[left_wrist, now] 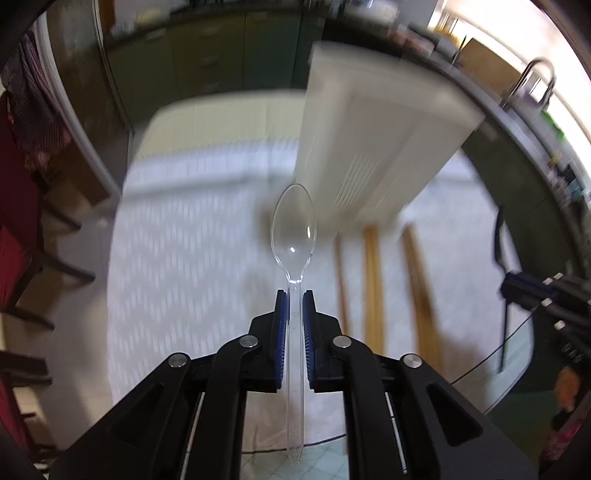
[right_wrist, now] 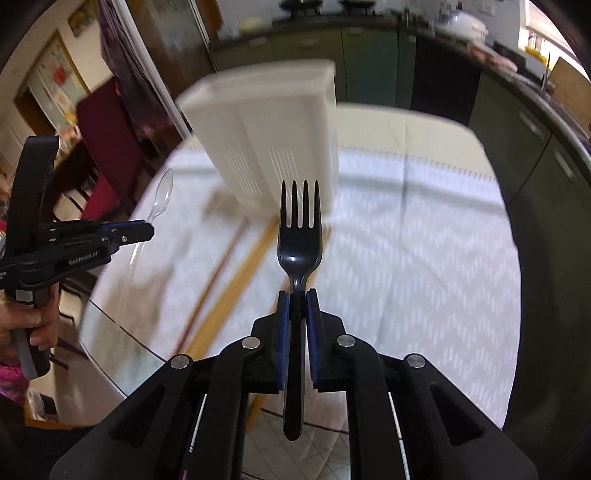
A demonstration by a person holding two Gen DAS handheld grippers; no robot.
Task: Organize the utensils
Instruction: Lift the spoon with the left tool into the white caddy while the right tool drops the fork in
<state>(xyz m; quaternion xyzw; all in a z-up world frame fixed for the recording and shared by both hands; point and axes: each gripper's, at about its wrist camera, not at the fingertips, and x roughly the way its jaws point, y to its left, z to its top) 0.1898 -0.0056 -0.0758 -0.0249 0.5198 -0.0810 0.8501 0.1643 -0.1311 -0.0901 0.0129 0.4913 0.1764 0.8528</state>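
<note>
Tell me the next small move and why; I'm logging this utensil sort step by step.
Probably carry the left gripper forward and up over the white utensil holder, which stands just ahead. It is shut on the clear plastic spoon, bowl forward. The right gripper is shut on the black plastic fork. Wooden chopsticks lie on the tablecloth.

Motion blur smears the white utensil holder [left_wrist: 373, 147] in both views; its compartments cannot be told apart. The wooden chopsticks [left_wrist: 373, 288] on the tablecloth [left_wrist: 192, 258] are streaked, their count uncertain, far ends hidden behind the holder. The right gripper [left_wrist: 532, 295] is cut off at the left wrist view's edge. Counter items [right_wrist: 461, 22] are too small and blurred to identify.
</note>
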